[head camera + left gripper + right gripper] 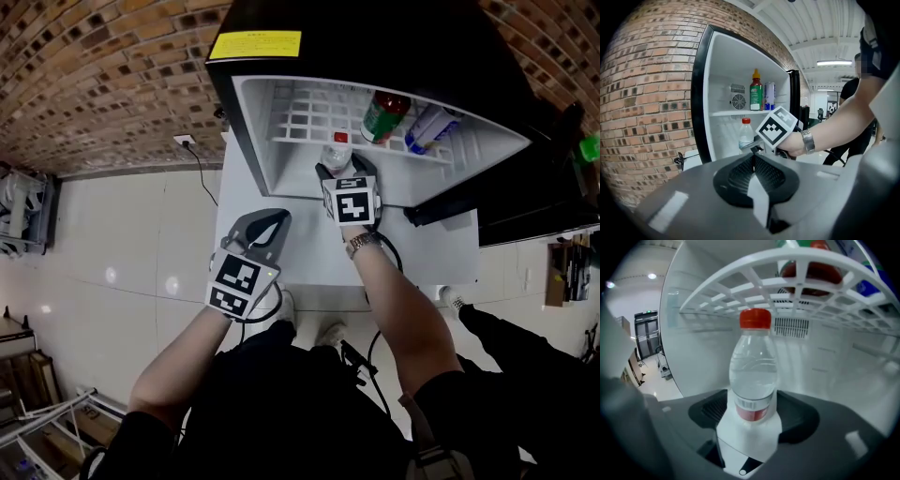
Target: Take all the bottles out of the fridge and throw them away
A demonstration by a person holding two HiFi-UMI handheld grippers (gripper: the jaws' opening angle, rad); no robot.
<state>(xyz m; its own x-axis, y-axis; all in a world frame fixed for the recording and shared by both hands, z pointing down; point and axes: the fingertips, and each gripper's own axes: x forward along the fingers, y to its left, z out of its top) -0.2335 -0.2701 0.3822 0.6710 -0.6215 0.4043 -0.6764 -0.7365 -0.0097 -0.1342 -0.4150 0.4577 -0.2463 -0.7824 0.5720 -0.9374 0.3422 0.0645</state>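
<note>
A clear water bottle (753, 376) with a red cap stands upright on the fridge's (251, 122) lower floor, under the white wire shelf (787, 268). My right gripper (753, 414) reaches into the fridge, open, and the bottle stands between its pads without being pressed. In the head view the same bottle (337, 150) shows just beyond the right gripper (345, 171). On the shelf stand a red-and-green sauce bottle (384, 114) and a blue-and-white can or bottle (429, 127). My left gripper (267, 225) hangs outside, in front of the fridge, shut and holding nothing.
The fridge door (525, 197) hangs open to the right, with a green object (590, 147) at its edge. A brick wall (94, 84) with a socket and cord (186, 141) lies left of the fridge. Shiny white floor tiles (122, 272) stretch below.
</note>
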